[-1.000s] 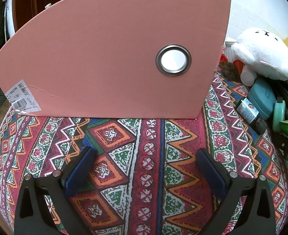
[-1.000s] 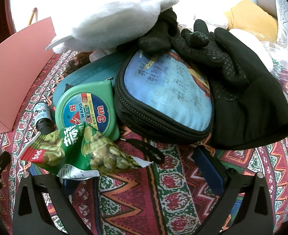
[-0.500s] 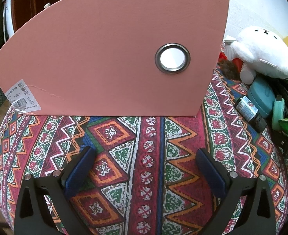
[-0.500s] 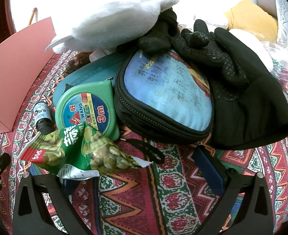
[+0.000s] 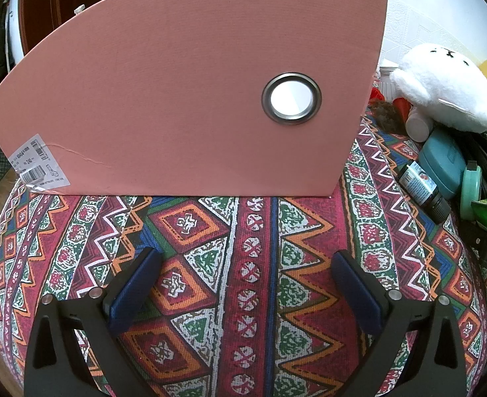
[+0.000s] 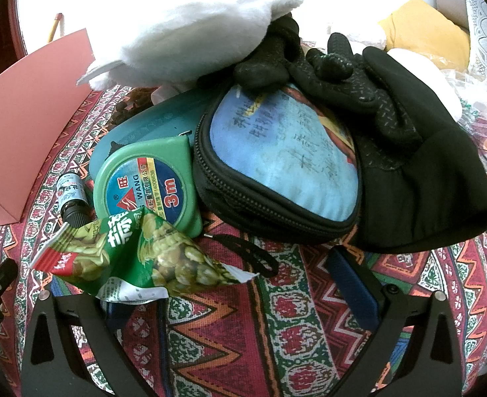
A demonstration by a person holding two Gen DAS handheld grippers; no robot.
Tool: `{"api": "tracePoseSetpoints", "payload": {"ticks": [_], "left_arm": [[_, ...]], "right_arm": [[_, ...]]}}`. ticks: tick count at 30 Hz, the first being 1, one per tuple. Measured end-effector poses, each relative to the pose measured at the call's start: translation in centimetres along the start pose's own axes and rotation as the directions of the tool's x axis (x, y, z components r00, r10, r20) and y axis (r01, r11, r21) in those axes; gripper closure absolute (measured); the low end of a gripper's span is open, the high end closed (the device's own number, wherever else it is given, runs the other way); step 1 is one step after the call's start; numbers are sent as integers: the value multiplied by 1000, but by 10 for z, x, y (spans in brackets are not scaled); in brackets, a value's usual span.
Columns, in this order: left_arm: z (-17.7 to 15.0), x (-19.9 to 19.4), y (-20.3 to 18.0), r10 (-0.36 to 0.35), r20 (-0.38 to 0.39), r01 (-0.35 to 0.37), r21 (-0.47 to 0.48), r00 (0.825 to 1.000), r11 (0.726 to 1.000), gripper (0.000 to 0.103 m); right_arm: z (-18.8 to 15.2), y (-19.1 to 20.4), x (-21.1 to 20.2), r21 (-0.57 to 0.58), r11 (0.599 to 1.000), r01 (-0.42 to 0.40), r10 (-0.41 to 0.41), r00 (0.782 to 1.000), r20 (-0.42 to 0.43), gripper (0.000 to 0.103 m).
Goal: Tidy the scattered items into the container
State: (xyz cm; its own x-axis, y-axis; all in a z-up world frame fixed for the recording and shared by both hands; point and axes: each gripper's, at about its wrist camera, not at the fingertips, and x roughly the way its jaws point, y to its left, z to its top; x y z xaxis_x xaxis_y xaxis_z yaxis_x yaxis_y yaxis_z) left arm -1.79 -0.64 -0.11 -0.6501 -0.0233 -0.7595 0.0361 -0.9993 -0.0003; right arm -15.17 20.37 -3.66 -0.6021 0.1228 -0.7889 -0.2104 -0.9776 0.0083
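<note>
A: Nothing has shifted since the earlier frames; both views match, apart from a slight drift in the left one.

B: Fingers?

A: Left gripper (image 5: 243, 284) spread wide, empty, over bare cloth. Right gripper (image 6: 240, 284) spread wide too; the snack bag (image 6: 137, 258) lies over its left finger, apparently not pinched (that finger is mostly hidden).

B: Outward from there?

A: Tape measure (image 6: 151, 182) touches the bag, small bottle (image 6: 73, 198) just beside it. Pouch (image 6: 283, 168) rests against the tape, glove (image 6: 409, 152) over the pouch, white plush (image 6: 194, 39) on top. Pink box (image 5: 184, 92) stands upright, well to the left of the pile.

B: Risks?

A: Closing on the crinkly bag may slip or drag the bottle, which could roll. Pulling the tape or pouch could topple the stacked glove and plush.

B: Surface, room?

A: Patterned woven cloth (image 5: 253, 248), bright window glare behind, yellow cushion (image 6: 422, 23) at back right.
</note>
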Motion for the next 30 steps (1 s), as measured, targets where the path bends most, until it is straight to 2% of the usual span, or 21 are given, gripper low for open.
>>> {"api": "tracePoseSetpoints", "payload": {"ticks": [30], "left_arm": [[1, 1, -1, 2, -1, -2, -2, 1000, 1000, 0]], "right_arm": [[0, 0, 0, 0, 1000, 0, 0, 1000, 0, 0]]}}
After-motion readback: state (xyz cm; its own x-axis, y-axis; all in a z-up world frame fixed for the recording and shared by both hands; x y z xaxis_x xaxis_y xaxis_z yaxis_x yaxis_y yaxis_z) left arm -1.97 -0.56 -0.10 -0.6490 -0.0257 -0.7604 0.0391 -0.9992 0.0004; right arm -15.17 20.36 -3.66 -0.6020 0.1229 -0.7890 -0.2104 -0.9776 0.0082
